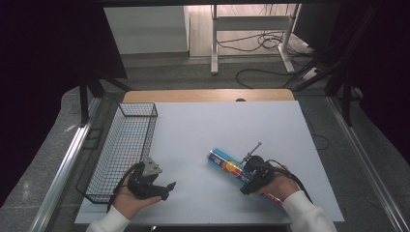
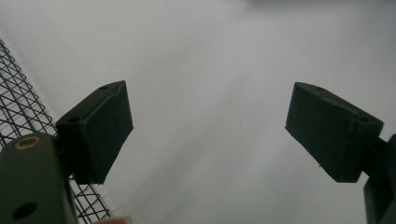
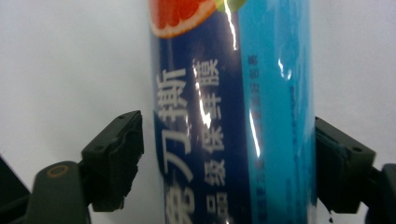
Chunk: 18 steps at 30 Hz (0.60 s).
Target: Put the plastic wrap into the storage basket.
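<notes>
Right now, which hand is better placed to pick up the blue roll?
Right. The right gripper already straddles the blue roll, one jaw touching it, the other a sliver off. The left gripper stands open over bare table beside the wire basket.

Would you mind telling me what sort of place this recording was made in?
Probably a lab or workshop set up for recording. A white-topped table stands between metal rails, loose cables trail across the floor behind it, and a desk frame stands there.

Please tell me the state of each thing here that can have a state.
Roll: lying flat on the table, between the right jaws.
Basket: upright, empty.
Left gripper: open, holding nothing.
Right gripper: astride the roll, left jaw not yet touching.
</notes>
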Each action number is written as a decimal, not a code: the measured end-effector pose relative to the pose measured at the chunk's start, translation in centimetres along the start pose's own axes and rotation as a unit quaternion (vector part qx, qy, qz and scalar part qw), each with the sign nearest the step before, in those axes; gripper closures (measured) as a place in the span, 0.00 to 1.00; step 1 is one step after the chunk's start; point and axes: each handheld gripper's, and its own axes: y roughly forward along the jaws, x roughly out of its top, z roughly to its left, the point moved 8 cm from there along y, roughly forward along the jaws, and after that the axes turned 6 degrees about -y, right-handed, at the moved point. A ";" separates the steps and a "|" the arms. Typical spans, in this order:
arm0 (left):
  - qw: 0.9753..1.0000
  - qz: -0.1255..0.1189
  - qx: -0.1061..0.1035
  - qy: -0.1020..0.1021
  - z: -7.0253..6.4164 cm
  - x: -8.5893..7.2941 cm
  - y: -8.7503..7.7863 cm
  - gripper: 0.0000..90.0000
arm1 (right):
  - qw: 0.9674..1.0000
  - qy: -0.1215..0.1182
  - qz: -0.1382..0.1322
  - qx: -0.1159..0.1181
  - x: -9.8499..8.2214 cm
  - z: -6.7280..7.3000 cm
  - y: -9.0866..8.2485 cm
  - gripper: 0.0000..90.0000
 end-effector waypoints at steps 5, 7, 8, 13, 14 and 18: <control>1.000 -0.001 0.001 -0.001 0.1 0.0 -0.1 0.16 | 1.000 -0.002 0.014 -0.015 0.1 -0.5 0.2 0.34; 1.000 0.000 0.002 -0.003 0.2 -0.1 0.0 0.16 | 1.000 0.000 0.015 -0.011 0.1 -0.5 0.2 0.34; 1.000 0.000 0.002 -0.003 0.2 -0.1 0.0 0.16 | 1.000 -0.001 0.020 -0.011 0.1 -0.5 0.1 0.34; 1.000 0.000 0.002 -0.001 0.2 0.0 -0.1 0.16 | 1.000 -0.011 0.023 -0.013 0.1 -0.4 0.1 0.35; 1.000 0.000 0.002 -0.002 0.2 0.0 -0.1 0.16 | 1.000 -0.008 0.021 -0.008 0.2 -0.4 0.0 0.35; 1.000 0.000 0.002 -0.003 0.3 -0.1 -0.1 0.16 | 1.000 0.004 0.004 0.003 0.6 -0.3 -0.5 0.36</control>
